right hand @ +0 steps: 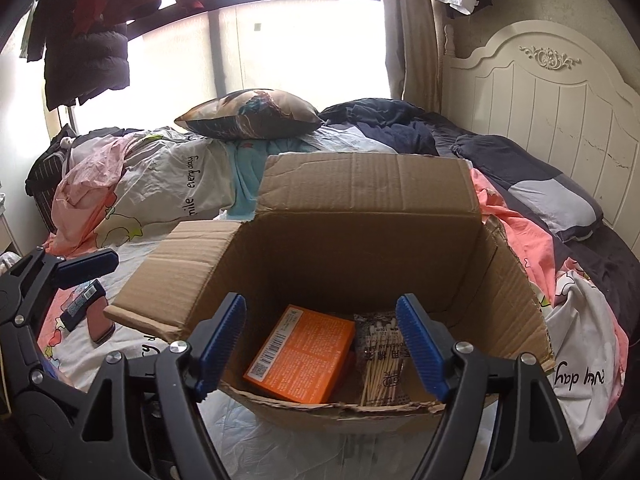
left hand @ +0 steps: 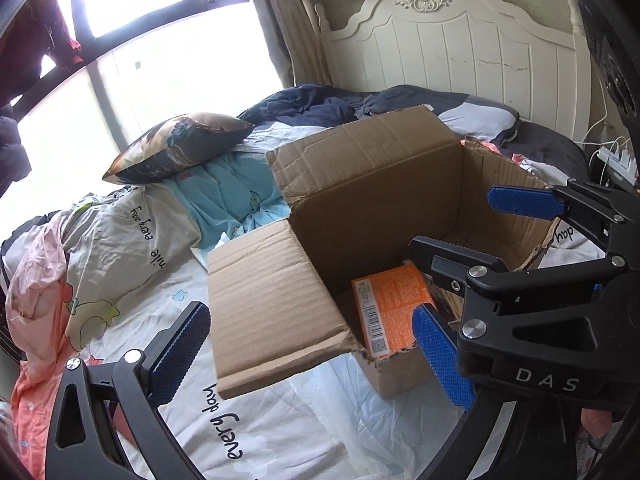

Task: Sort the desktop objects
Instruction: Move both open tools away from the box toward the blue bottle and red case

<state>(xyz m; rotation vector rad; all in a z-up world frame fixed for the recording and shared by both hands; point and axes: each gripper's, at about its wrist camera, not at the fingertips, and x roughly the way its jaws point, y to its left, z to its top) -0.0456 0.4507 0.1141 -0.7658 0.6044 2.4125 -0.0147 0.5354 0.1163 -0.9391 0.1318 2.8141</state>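
Note:
An open cardboard box stands on the bed. Inside it lie an orange packet and a clear bag of cotton swabs. My right gripper hangs open over the box's near rim, nothing between its blue pads. In the left wrist view the right gripper reaches over the box from the right. My left gripper is wide open and empty above the box's folded-out flap. One of its pads shows at the left of the right wrist view.
A small dark item with a blue label and a pinkish-brown item lie on the sheet left of the box. A patterned pillow, crumpled bedding and dark clothes cover the bed. The white headboard stands at the right.

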